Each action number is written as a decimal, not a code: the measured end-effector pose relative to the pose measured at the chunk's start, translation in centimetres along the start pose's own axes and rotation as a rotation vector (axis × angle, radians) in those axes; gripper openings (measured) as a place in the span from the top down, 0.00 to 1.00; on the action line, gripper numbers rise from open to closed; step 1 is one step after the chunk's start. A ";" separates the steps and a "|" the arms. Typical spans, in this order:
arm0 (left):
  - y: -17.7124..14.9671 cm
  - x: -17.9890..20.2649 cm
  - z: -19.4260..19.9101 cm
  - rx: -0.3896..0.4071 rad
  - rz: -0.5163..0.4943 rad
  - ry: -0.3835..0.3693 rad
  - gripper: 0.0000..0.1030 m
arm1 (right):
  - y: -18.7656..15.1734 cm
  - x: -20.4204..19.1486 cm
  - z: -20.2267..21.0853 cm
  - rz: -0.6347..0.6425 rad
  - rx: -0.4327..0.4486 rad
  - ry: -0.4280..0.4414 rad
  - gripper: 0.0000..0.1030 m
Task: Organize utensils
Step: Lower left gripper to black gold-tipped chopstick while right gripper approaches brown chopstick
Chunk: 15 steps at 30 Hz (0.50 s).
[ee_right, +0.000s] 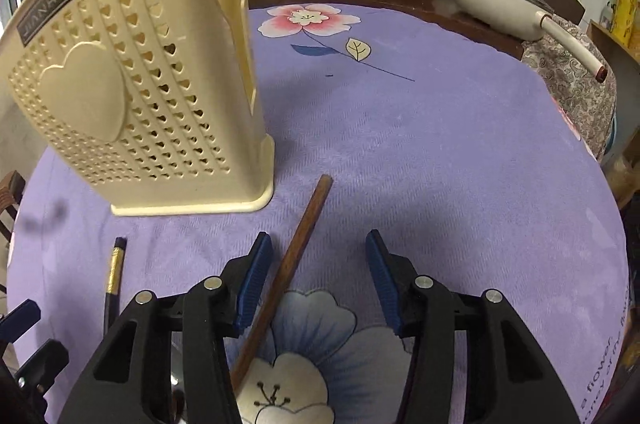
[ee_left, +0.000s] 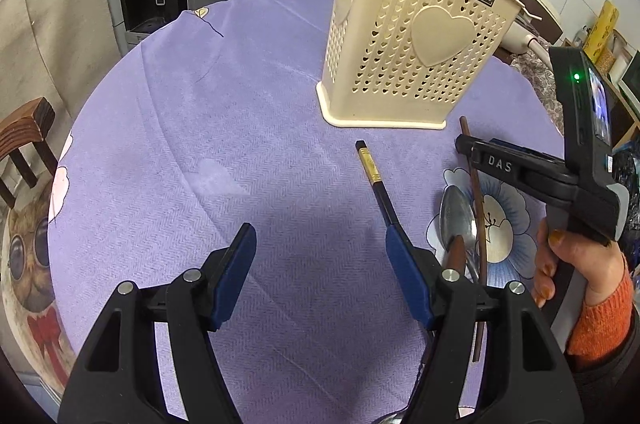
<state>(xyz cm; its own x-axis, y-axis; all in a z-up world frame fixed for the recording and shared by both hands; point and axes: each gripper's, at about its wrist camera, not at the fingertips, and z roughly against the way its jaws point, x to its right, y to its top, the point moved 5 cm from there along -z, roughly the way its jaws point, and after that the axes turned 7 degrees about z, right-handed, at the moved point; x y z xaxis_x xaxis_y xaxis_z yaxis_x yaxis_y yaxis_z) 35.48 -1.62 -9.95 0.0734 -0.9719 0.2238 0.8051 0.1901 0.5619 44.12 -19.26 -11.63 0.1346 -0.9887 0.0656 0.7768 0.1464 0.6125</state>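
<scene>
The black chopstick [ee_left: 376,179] has its lower end hidden behind the left gripper [ee_left: 320,248]. The spoon [ee_left: 456,220] shows only its bowl; its handle is hidden behind that gripper's frame. In the right wrist view, the brown chopstick [ee_right: 288,272] has its near end hidden behind the right gripper [ee_right: 318,264], and the utensil holder [ee_right: 132,79] is cut off at the top edge.

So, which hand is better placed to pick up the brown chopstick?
Right. Its open tongs already straddle the brown chopstick, while the left tongs, also open, sit beside the black chopstick.
</scene>
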 end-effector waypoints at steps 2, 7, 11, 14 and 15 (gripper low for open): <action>0.1 0.2 -0.1 -0.003 -0.003 -0.002 0.35 | 0.2 0.2 -0.2 -0.009 0.003 -0.004 0.60; 0.3 1.3 -0.4 0.000 -0.038 0.004 0.35 | 0.3 -0.3 0.0 0.029 -0.001 0.013 0.87; 0.7 2.2 -0.8 -0.003 -0.064 0.005 0.35 | -0.1 -0.4 0.4 0.030 -0.008 0.032 0.88; 1.0 2.7 -1.5 -0.010 -0.079 0.011 0.35 | -0.5 -0.4 0.7 0.041 -0.019 0.048 0.90; 1.0 2.8 -1.6 -0.012 -0.082 0.012 0.35 | -0.6 -0.4 0.8 0.046 -0.021 0.050 0.90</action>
<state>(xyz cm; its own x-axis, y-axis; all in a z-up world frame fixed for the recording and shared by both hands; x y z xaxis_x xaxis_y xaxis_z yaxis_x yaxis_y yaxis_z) 37.48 -4.38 -10.05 0.0133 -0.9857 0.1678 0.8156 0.1078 0.5684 43.12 -18.95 -11.37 0.2008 -0.9781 0.0539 0.7817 0.1932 0.5929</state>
